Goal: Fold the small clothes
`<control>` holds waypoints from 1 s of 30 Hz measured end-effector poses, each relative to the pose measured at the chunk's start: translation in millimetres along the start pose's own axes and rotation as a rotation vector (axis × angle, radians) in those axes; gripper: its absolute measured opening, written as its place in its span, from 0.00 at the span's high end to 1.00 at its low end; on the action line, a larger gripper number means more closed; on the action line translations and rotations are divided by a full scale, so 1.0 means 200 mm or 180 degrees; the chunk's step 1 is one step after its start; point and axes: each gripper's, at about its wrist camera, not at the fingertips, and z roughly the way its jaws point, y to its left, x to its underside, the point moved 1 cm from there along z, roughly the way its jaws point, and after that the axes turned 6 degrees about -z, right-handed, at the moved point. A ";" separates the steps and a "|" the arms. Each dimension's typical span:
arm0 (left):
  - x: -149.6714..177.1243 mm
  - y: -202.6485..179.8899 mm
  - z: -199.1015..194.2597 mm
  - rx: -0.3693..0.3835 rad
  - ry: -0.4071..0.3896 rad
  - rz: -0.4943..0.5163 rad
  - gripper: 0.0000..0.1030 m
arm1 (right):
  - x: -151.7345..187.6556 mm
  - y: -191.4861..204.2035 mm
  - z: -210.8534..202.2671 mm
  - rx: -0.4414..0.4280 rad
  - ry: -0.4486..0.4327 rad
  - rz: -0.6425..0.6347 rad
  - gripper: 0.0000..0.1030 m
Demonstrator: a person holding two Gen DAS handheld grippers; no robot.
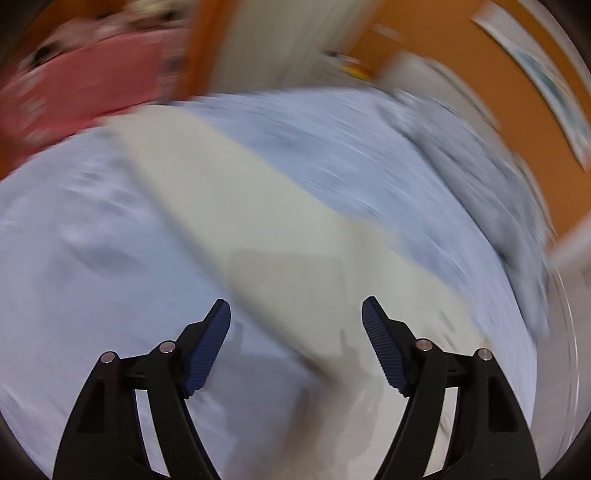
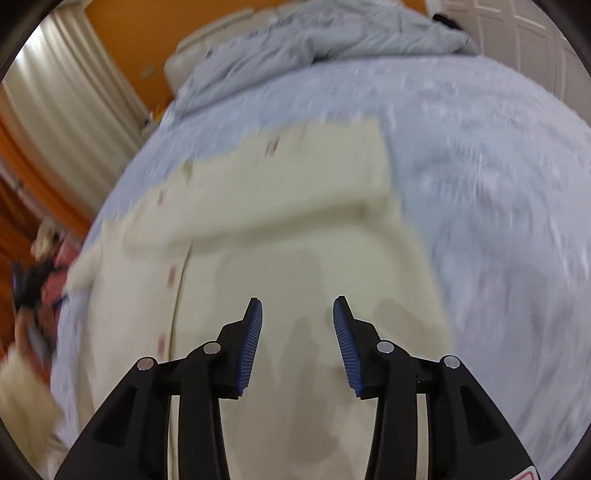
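Note:
A cream garment (image 2: 280, 229) lies flat on a pale blue bed sheet (image 2: 498, 221), with a folded band across its upper part and small red marks along a seam. In the left wrist view it shows as a long cream strip (image 1: 258, 206) running diagonally across the sheet (image 1: 74, 258). My left gripper (image 1: 295, 314) is open and empty above the garment's near end. My right gripper (image 2: 297, 314) is open and empty above the garment's middle. Both views are blurred by motion.
A crumpled grey-blue duvet (image 2: 314, 40) lies at the far end of the bed, seen also in the left wrist view (image 1: 480, 166). A pink item (image 1: 85, 81) sits beyond the bed's left side. Orange walls (image 1: 461, 48), curtains (image 2: 74, 103) and a white door (image 2: 524, 33) surround the bed.

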 end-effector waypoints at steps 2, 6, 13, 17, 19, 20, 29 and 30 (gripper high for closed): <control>-0.26 0.25 0.05 -0.0177 -0.0098 -0.0530 0.31 | 0.13 0.06 -0.02 -0.0035 0.0172 0.0025 0.59; -0.53 0.55 0.19 -0.0278 0.0016 -0.1263 0.39 | 0.34 0.14 0.01 -0.0171 0.0590 0.0211 0.52; -0.69 0.57 0.29 -0.0291 0.0170 -0.1094 0.92 | 0.36 0.30 0.01 -0.0044 0.0718 0.0001 0.44; -0.70 0.41 0.14 -0.0215 -0.0049 -0.0739 0.94 | 0.33 0.32 0.00 -0.0064 0.0626 0.0052 0.44; -0.69 0.22 -0.03 -0.0021 -0.0231 -0.0372 0.94 | 0.33 0.32 -0.01 -0.0096 0.0598 0.0074 0.44; -0.68 0.12 -0.07 0.0052 -0.0286 -0.0239 0.94 | 0.33 0.31 -0.02 -0.0109 0.0585 0.0083 0.44; 0.20 -1.04 -0.54 0.1335 0.0038 0.1343 0.89 | 0.28 0.15 -0.12 -0.0131 0.0336 0.0331 0.43; 0.34 -1.09 -0.49 0.1352 0.0241 0.1412 0.87 | 0.27 0.13 -0.13 -0.0112 0.0321 0.0341 0.42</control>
